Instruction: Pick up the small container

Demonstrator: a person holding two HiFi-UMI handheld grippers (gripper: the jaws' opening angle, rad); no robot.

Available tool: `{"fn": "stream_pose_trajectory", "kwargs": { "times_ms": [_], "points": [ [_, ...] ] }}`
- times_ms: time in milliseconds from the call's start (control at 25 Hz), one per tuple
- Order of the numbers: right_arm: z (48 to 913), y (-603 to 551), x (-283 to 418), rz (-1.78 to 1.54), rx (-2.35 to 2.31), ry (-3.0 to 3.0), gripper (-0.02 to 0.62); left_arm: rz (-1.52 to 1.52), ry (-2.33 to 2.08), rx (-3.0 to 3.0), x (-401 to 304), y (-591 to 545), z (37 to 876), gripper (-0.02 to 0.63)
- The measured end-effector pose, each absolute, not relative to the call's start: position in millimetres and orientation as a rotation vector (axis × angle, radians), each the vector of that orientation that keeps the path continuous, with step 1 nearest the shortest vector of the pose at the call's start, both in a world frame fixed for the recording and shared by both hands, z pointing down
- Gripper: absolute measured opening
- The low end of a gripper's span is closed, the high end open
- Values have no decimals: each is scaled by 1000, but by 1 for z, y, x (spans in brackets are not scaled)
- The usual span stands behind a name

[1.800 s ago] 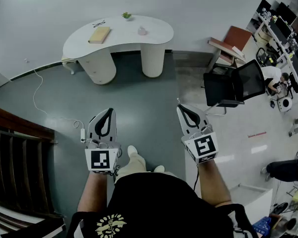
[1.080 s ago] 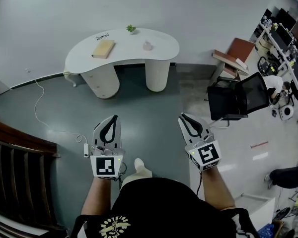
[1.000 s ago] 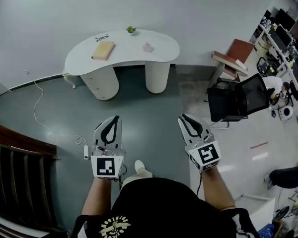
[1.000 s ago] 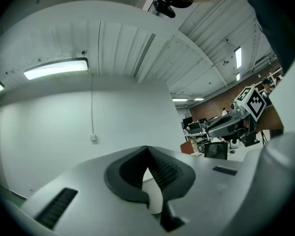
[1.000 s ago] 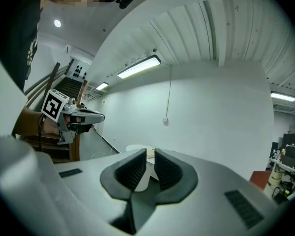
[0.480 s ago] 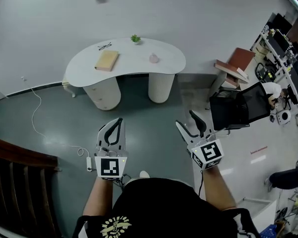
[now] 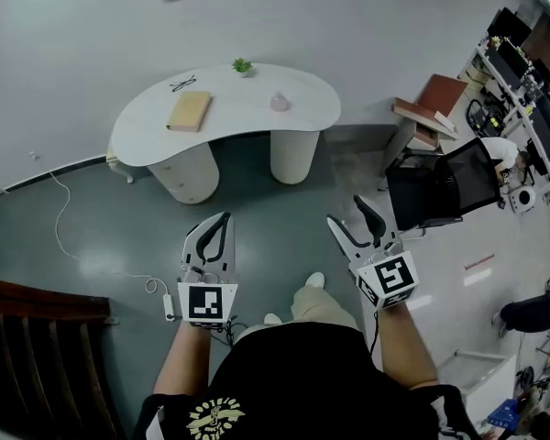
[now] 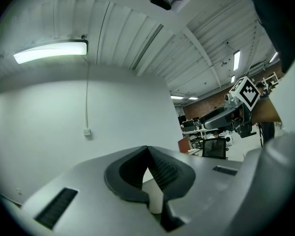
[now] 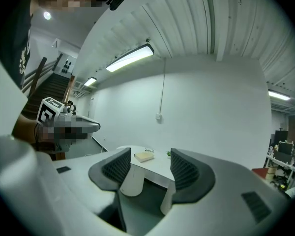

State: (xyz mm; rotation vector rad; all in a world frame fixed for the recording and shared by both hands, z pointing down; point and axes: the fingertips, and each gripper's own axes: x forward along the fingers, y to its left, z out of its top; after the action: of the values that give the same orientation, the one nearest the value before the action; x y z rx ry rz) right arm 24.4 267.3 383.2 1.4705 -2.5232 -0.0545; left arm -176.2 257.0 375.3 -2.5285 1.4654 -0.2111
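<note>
We barely resolve the small container point(image 7: 280, 103) on the table point(image 7: 243, 122), well ahead of the jaws; left gripper point(image 7: 221, 220) closed, right gripper point(image 7: 346, 211) opening, empty; both extended forward.

Right gripper point(image 7: 346, 214) jaws were together earlier; now they are apart and opening, with nothing between them. Person has stepped forward: white table point(image 7: 257, 117) sits lower in head view and nearer. Leg point(image 7: 323, 302) now out front, right of centre.
</note>
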Motion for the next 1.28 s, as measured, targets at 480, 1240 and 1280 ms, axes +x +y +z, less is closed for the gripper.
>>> {"fn": "stream_pose_trajectory", "kwargs": {
  "times_ms": [480,1240,1280],
  "points": [
    [395,190,40,3,1437,-2564,245,-189,1511,-2492,-164,184,370,5],
    [391,47,81,9,1292,-2668,245,-224,1611,-2430,-112,52,357,5],
    [391,40,85,7,1282,-2675,245,-224,1626,-2425,-108,46,356,5]
  ]
}}
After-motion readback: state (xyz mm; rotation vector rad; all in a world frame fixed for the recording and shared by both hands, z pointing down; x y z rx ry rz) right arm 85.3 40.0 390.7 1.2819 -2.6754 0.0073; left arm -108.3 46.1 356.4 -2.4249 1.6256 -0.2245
